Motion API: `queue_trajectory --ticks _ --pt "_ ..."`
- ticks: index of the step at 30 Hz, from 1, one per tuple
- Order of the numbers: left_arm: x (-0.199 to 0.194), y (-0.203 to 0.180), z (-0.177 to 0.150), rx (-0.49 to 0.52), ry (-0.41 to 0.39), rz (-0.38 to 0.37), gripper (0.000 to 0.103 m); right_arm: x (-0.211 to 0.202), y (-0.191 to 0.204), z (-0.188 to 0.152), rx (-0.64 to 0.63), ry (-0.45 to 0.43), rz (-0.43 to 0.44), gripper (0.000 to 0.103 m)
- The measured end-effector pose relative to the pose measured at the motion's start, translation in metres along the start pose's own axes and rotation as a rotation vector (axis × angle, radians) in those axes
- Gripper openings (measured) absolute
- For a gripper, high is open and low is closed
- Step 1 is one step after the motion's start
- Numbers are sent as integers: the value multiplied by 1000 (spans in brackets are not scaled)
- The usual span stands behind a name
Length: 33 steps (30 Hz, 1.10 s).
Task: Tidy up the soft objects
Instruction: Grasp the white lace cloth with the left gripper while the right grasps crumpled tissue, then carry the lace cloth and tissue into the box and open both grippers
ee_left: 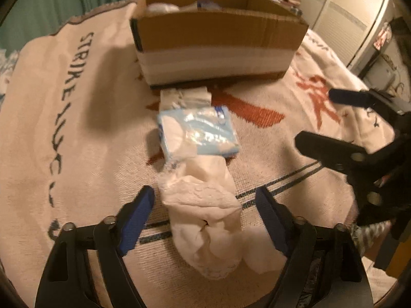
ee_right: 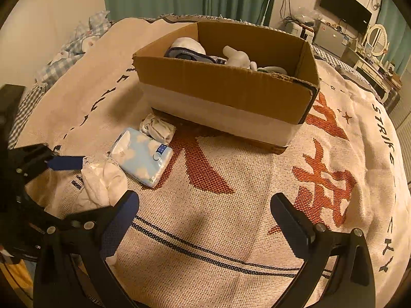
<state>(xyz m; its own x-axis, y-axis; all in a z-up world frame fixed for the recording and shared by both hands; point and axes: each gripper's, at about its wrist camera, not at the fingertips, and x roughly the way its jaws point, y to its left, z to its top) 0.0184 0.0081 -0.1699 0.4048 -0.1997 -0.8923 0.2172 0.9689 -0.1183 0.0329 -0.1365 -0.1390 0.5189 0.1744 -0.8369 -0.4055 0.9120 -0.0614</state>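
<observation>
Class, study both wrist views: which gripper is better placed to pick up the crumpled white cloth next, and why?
Left. The left gripper is open with the white cloth lying between its fingers. The right gripper is also open but faces bare blanket, the cloth off to its side.

Warm, dim amber cast in both views; source not visible. Left wrist view: motion blur over the whole field, cardboard box (ee_left: 218, 43) and tissue pack (ee_left: 197, 133) ahead of the left gripper (ee_left: 205, 205) smeared, blanket (ee_left: 77, 102) lettering soft. Diffuse shadow patch on the blanket ahead-left of the fingers. Specular glare on the tissue pack's plastic film. Right wrist view: sharper, blanket weave resolved; soft shadow between the fingers of the right gripper (ee_right: 205, 205). Strong fisheye curvature, black vignette at all corners.
</observation>
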Motion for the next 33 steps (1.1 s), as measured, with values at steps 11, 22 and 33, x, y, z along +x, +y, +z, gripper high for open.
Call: queue_trajectory --ticks 11,22,33 --pt "-5 25 -1 -14 2 -38 26 -4 17 -3 -45 4 57 99" --pt "-36 54 2 -40 -62 37 26 8 65 -24 -187 94 183 91" --pt "-33 63 -1 -55 -24 71 26 40 88 -45 -229 267 270 44"
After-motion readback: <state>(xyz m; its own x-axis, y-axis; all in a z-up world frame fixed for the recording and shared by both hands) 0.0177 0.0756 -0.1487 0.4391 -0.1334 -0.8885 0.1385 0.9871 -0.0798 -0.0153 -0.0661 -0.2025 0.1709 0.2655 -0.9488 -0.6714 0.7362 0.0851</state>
